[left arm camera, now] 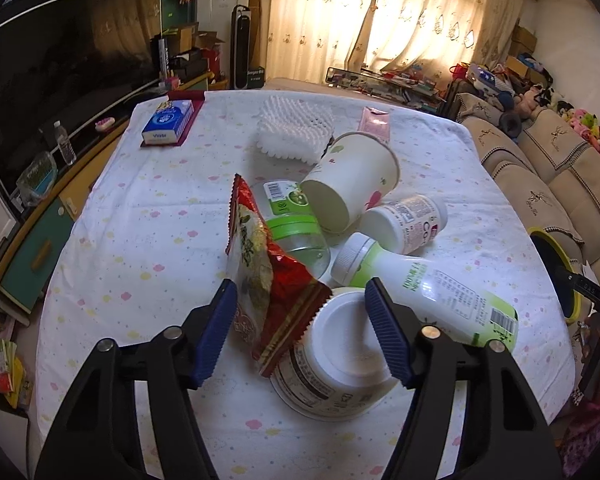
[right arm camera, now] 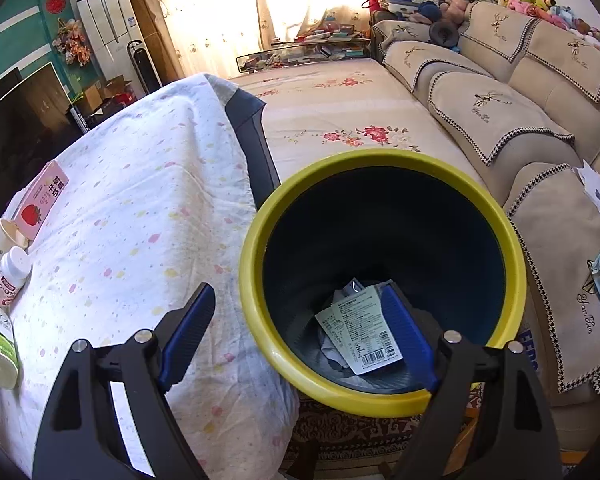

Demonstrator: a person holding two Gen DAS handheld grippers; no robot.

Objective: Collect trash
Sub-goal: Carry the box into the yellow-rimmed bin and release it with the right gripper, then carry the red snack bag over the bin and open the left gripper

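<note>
The left tongs (left arm camera: 300,332) hang apart over a heap of trash on the counter (left arm camera: 140,240), their ribbed blue pads straddling a red crinkled snack wrapper (left arm camera: 276,292) and an upturned white tub (left arm camera: 336,356); the left pad seems to brush the wrapper's edge, though the fisheye view makes contact hard to judge, and nothing is gripped. Closing here risks catching thin foil alone, which could slip or tear, or nudging the tub so the pile shifts. A smooth white bottle with a green label (left arm camera: 424,292) lies on its side just beside the tub, and a clear jar with a green lid (left arm camera: 296,236) and a tipped paper cup (left arm camera: 352,180) rest behind; these round things could roll across the soft, dotted cloth. The right tongs (right arm camera: 300,336) are released and empty above a yellow-rimmed dark bin (right arm camera: 256,240) standing beside the counter, with printed paper scraps (right arm camera: 360,328) at its bottom
</note>
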